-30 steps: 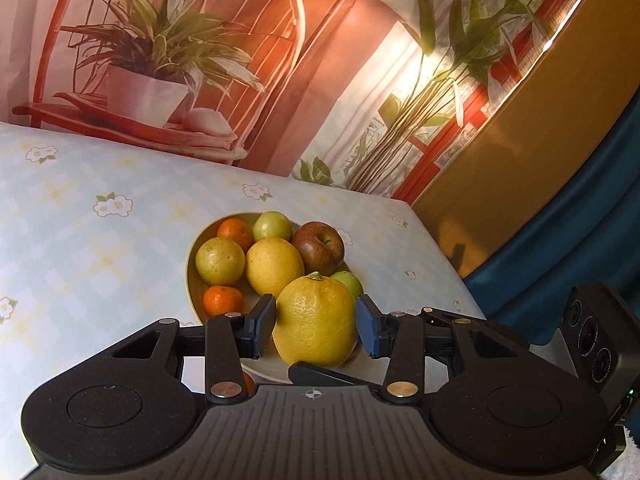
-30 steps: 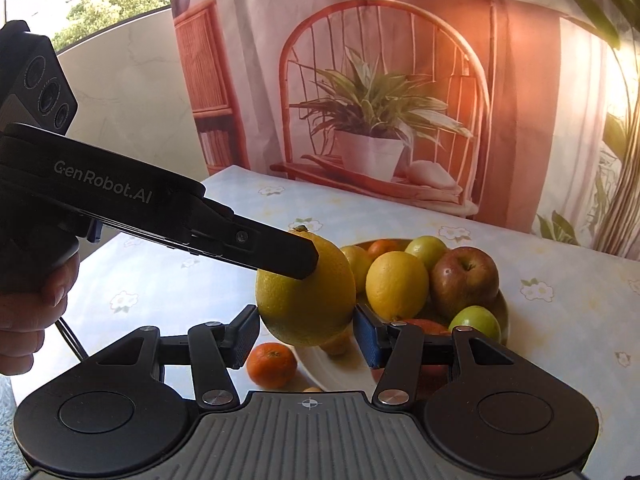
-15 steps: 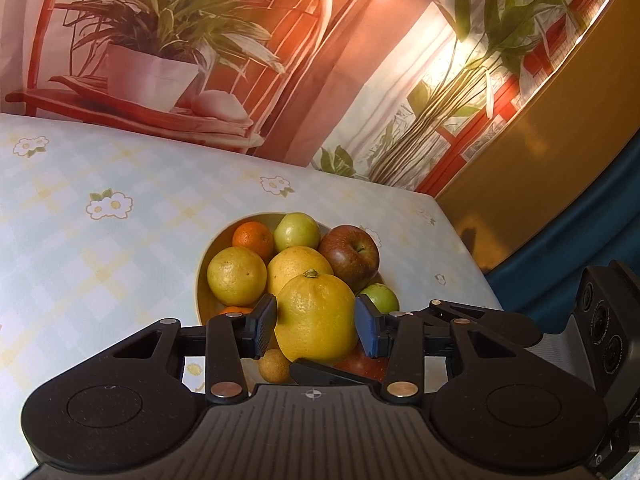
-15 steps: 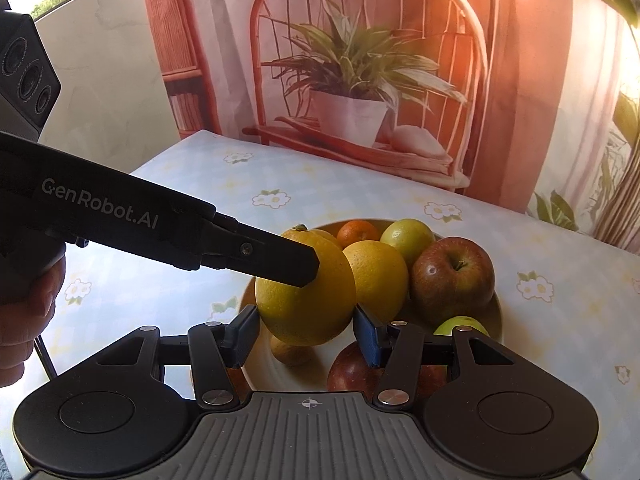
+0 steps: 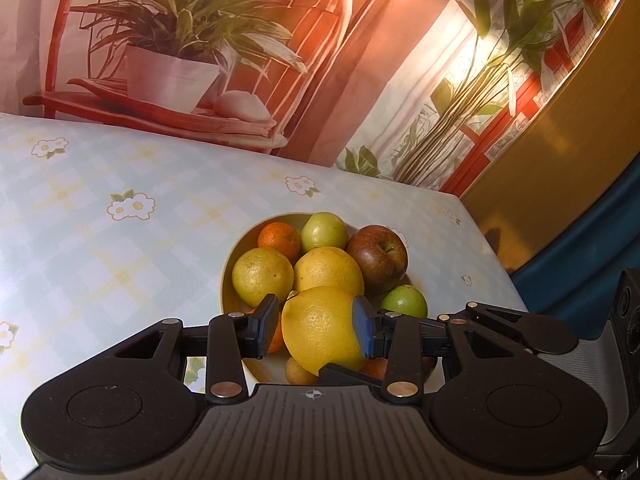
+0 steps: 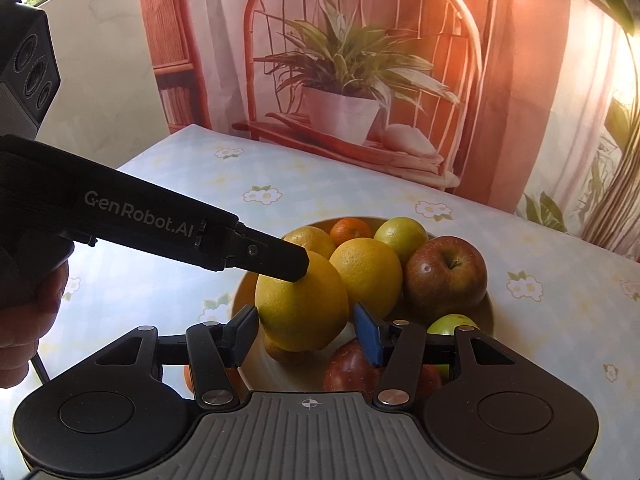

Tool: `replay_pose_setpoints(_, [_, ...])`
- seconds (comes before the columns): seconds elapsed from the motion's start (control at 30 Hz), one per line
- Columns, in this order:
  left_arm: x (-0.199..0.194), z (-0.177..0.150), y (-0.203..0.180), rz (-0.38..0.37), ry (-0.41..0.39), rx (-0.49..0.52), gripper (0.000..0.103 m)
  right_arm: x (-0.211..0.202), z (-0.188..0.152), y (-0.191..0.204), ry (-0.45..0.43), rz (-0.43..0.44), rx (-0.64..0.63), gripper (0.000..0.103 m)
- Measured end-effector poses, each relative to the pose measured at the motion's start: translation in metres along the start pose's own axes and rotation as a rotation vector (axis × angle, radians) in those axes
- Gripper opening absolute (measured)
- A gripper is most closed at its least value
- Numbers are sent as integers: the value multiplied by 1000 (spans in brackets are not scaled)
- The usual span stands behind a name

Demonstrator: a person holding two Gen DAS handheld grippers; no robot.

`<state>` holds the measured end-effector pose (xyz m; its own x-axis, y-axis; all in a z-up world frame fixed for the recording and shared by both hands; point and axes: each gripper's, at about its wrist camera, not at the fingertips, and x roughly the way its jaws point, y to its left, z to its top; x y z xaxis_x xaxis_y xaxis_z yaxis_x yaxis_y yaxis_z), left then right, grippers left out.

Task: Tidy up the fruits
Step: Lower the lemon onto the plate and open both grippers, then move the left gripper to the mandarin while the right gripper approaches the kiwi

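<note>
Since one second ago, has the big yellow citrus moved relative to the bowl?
Yes. The big yellow citrus has come in over the bowl, toward the red apple, with the left gripper around it.

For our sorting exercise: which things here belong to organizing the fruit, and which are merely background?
Job: large yellow citrus between the left tool's closing jaws; right tool, jaws opening around it; bowl; red apple; orange; green fruit.
Background: flowered tablecloth; plant-and-chair backdrop.
</note>
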<state>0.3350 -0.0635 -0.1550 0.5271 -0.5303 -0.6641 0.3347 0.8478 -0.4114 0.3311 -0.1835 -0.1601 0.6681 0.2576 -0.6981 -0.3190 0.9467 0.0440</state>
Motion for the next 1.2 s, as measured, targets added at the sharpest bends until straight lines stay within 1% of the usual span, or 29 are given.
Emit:
replay_pose_setpoints(0.07, [-2,0,-1,10,-5,6,42,-4,0,0,-3,-15,4,54])
replay_pose_setpoints(0.33, [-15,-4,-2,32,-26,16,42,-16,-7,7,-13,-52,6,54])
replay_pose_setpoints(0.53, [-27,-11,-2,63,-45,33,42,-24,-13,12,-21,-66,30,54])
replay_pose_setpoints(0.73, [-41,-22,-8,117,-74,105,43,-34,-23,15,-51,-81,41,54])
replay_pose_setpoints(0.9, [-51,-38,-10,172,-93,189,43,-44,-37,15,-92,-74,65,53])
replay_pose_setpoints(1.0, [-55,-47,-10,194,-89,233,43,-48,-47,15,-102,-61,86,49])
replay_pose_setpoints(1.1, [-56,-55,-9,217,-83,273,43,-49,-57,17,-99,-49,95,47])
replay_pose_setpoints(1.17, [-56,-59,-8,233,-79,295,43,-48,-64,17,-88,-39,101,40])
replay_pose_setpoints(1.2, [-56,-60,-8,239,-77,304,43,-47,-67,18,-81,-32,104,39])
